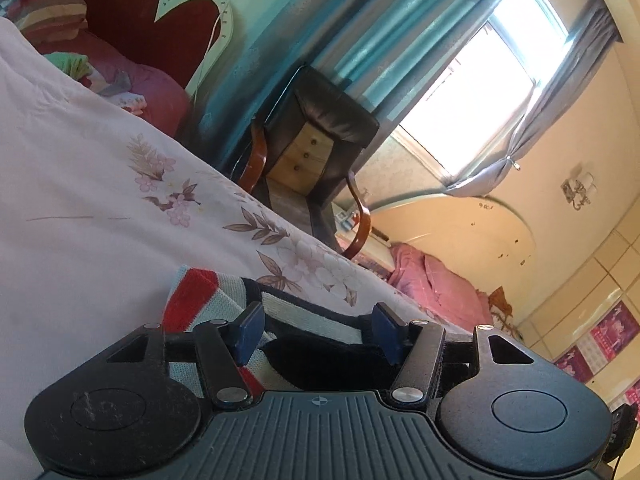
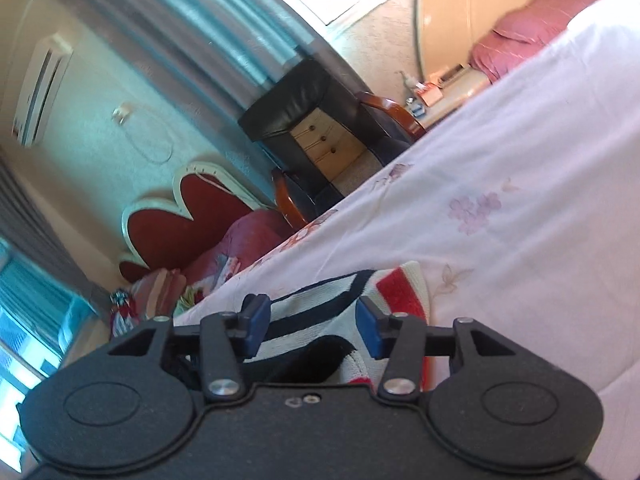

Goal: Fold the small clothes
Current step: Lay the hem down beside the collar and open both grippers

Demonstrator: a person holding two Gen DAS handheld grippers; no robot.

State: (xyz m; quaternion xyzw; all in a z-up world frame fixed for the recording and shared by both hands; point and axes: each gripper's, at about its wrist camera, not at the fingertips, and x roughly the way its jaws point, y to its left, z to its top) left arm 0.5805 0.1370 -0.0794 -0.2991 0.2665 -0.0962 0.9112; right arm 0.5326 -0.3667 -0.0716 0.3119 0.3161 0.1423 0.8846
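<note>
No words or numbers can be read anywhere here. The pink posters [image 1: 612, 332] on the far wall have marks on them, but they are too small and blurry to make out. The white air conditioner [image 2: 40, 88] high on the wall has a small red and dark sticker at one end, and that is blurry too. The left gripper's black body only has a tiny round cross sign [image 1: 321, 401] on it.
</note>
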